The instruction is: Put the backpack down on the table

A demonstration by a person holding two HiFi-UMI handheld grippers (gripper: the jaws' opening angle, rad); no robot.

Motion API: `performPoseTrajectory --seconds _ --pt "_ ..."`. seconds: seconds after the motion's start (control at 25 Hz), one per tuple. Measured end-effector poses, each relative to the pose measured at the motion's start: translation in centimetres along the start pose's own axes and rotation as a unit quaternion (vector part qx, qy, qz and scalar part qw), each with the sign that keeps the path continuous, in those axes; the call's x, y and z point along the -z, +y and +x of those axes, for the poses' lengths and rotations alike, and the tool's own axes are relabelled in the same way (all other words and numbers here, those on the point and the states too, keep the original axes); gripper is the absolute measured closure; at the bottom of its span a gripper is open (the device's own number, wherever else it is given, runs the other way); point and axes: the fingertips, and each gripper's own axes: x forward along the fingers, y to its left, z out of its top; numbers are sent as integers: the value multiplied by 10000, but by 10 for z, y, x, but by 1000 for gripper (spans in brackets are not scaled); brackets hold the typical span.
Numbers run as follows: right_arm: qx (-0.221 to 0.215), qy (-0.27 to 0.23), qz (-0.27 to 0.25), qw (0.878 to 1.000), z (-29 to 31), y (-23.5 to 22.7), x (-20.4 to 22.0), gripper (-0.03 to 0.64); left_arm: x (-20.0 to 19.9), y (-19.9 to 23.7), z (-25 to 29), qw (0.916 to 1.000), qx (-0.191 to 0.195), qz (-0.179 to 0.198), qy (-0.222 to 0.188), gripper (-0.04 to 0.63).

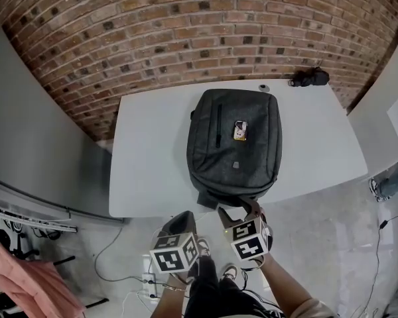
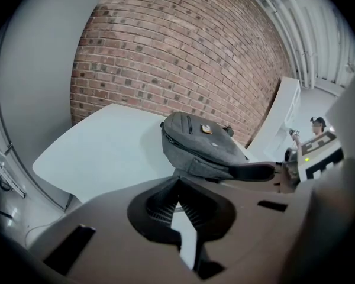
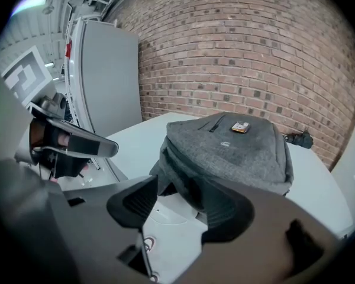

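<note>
Backpack [image 1: 233,148] lies flat on the table [image 1: 146,158] just ahead of both claws, so we judge it set down, our right gripper [image 3: 174,188] gaping wide with nothing gripped and our left gripper [image 2: 177,182] closed on nothing.

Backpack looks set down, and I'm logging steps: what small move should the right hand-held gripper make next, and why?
Probably draw the right hand-held gripper back, clear of the table: the backpack lies flat on it, and the jaws stand open, gripping nothing.
</note>
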Motion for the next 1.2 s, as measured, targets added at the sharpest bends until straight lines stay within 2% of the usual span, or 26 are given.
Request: performPoseTrajectory --seconds 0.36,0.68,1.0,1.2 --pt "145 -138 295 9994 -30 -16 -9 393 -18 -21 -9 9996 134 143 -188 583" --pt "217 -685 1067 9917 -80 -36 -28 397 -30 -42 -27 9988 254 320 -255 583" --pt "907 -1301 1316 9785 -133 -73 -55 491 -72 -75 -44 9942 455 617 -751 583" --pt "1162 -1687 1552 9664 -156 -92 -70 540 -94 -92 -51 9907 571 727 -996 583"
